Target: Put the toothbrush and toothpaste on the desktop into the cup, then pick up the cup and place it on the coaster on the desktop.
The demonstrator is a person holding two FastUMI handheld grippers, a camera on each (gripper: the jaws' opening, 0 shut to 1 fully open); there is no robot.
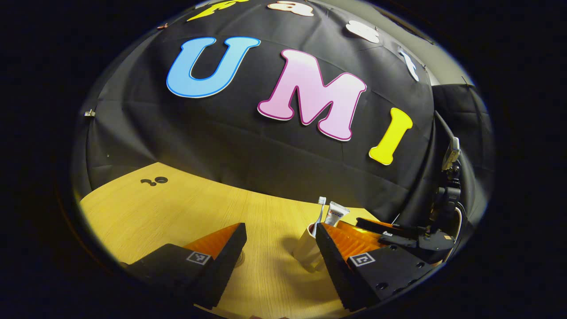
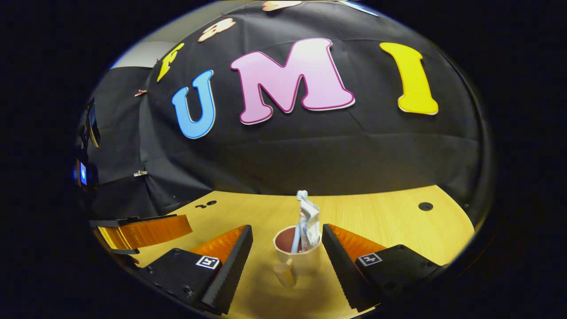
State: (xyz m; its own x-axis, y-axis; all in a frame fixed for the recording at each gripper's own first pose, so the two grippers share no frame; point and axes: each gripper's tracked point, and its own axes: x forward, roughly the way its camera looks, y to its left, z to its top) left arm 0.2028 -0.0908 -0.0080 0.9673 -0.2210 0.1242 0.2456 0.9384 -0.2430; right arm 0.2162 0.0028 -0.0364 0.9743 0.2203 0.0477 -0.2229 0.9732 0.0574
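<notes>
A pale cup (image 2: pixel 305 259) with a handle (image 2: pixel 283 274) stands on the wooden desktop (image 2: pixel 390 221), holding an upright toothbrush (image 2: pixel 301 196) and a toothpaste tube (image 2: pixel 311 223). My right gripper (image 2: pixel 287 230) is open, with a finger on each side of the cup and a gap to both. In the left gripper view the cup (image 1: pixel 304 252) sits just past my right-hand finger, which hides part of it; the toothbrush (image 1: pixel 321 207) and the toothpaste (image 1: pixel 336 214) stick out of its top. My left gripper (image 1: pixel 280 227) is open and holds nothing.
The right gripper's fingers (image 1: pixel 390 230) reach in behind the cup in the left gripper view. One of the left gripper's fingers (image 2: pixel 146 232) shows at the left of the right gripper view. A small round edge (image 1: pixel 239 259) peeks from behind my left-hand finger. Holes (image 2: pixel 425 206) mark the desktop.
</notes>
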